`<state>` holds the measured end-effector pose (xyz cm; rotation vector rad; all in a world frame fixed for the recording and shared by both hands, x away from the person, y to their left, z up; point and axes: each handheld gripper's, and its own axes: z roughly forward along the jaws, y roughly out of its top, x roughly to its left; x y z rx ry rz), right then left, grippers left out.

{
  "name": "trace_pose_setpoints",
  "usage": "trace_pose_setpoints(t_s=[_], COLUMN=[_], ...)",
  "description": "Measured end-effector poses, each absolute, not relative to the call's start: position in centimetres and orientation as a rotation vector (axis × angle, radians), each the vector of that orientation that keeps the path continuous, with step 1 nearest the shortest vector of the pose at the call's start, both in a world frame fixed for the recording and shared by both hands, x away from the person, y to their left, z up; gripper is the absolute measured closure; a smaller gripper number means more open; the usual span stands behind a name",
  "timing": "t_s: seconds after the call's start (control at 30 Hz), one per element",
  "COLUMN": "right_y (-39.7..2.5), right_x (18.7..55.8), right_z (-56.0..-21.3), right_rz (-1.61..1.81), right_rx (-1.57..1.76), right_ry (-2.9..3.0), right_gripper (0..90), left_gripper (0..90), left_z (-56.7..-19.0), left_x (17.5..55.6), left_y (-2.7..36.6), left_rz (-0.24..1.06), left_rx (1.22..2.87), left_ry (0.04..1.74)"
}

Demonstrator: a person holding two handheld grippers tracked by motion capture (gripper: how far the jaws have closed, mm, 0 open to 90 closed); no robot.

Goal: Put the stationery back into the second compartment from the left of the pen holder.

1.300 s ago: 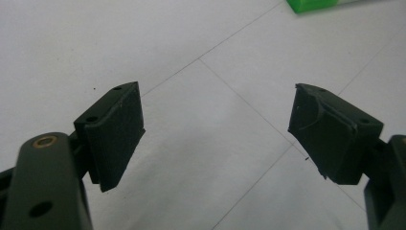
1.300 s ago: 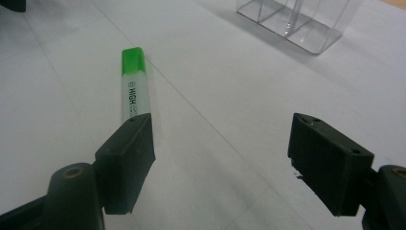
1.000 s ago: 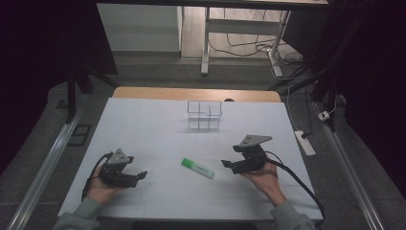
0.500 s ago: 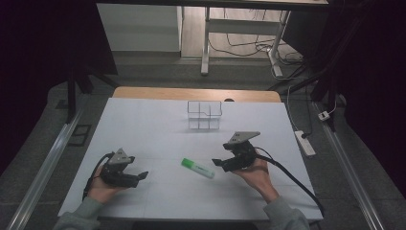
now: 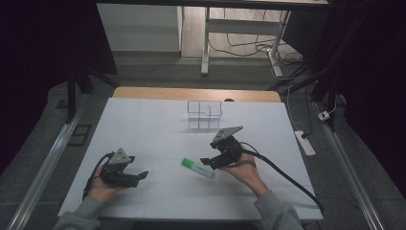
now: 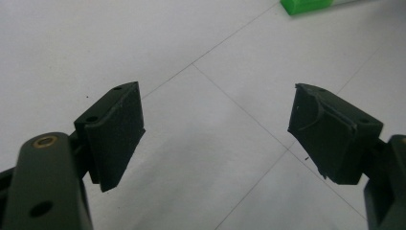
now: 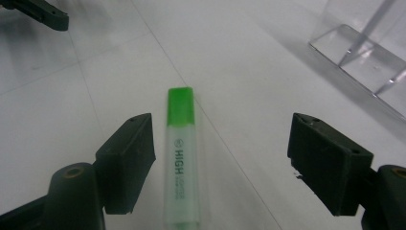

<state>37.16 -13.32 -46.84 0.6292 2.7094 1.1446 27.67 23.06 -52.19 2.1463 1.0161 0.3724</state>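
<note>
Jaws of the right gripper [image 7: 220, 163] are spread wide astride the green highlighter [image 7: 181, 153], lying flat at table centre, cap toward ten o'clock; approach is judged in hand, closure being required next; left gripper [image 6: 215, 139] is held released, idle.

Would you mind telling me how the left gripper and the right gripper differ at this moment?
The right gripper has the green highlighter lying between its open jaws, close to one; the left gripper has only bare white table between its jaws. In the high view the right gripper is beside the highlighter near the table's middle, the left gripper nearer the left edge. Both are open, hand-held and gripping nothing.
</note>
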Motion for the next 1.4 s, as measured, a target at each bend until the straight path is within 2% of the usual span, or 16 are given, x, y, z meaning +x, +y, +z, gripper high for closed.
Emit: trace_pose_setpoints(t_s=[0.73,1.4], right_y=[-10.6,-6.9], right_x=[38.2,38.8], right_z=[-47.0,-49.3], right_rz=[1.104,0.920], right_rx=[0.631,0.536], right_ry=[2.773,2.921], right_gripper=[23.7,26.6], left_gripper=[19.1,19.6], left_z=[-52.2,-52.3], left_x=[27.9,28.0], left_y=[22.7,22.5], left_rz=[0.371,0.371], left_rx=[2.162,2.171], left_ry=[1.008,1.004])
